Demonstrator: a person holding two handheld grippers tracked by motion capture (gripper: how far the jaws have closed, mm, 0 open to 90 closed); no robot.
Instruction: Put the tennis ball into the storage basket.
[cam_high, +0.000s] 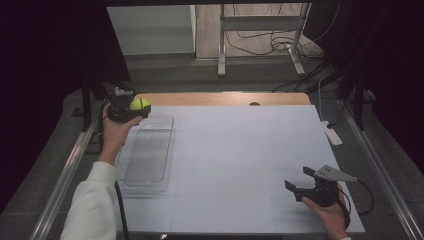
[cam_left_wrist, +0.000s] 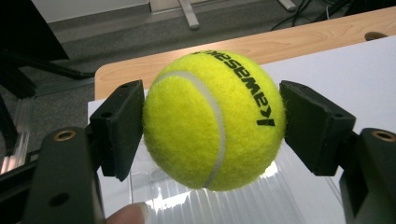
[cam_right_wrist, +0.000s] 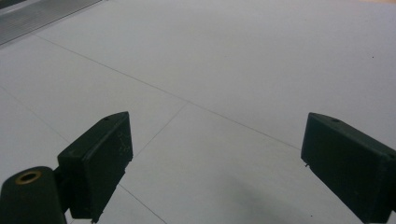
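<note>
High view | left gripper (cam_high: 134, 107) raised, gripping tennis ball (cam_high: 139, 104) | right gripper (cam_high: 300, 183) low

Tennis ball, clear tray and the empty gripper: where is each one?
tennis ball (cam_left_wrist: 212, 119), left gripper view, its felt middle.
clear tray (cam_high: 150, 150), high view, its ribbed floor.
right gripper (cam_high: 299, 178), high view, midway between fingertips.

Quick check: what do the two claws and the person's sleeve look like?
Both claws, left and right, are black with blocky pads and brass-ringed holes. The right carries a grey three-cornered plate. Black cables trail from each. The left sleeve is white.
</note>
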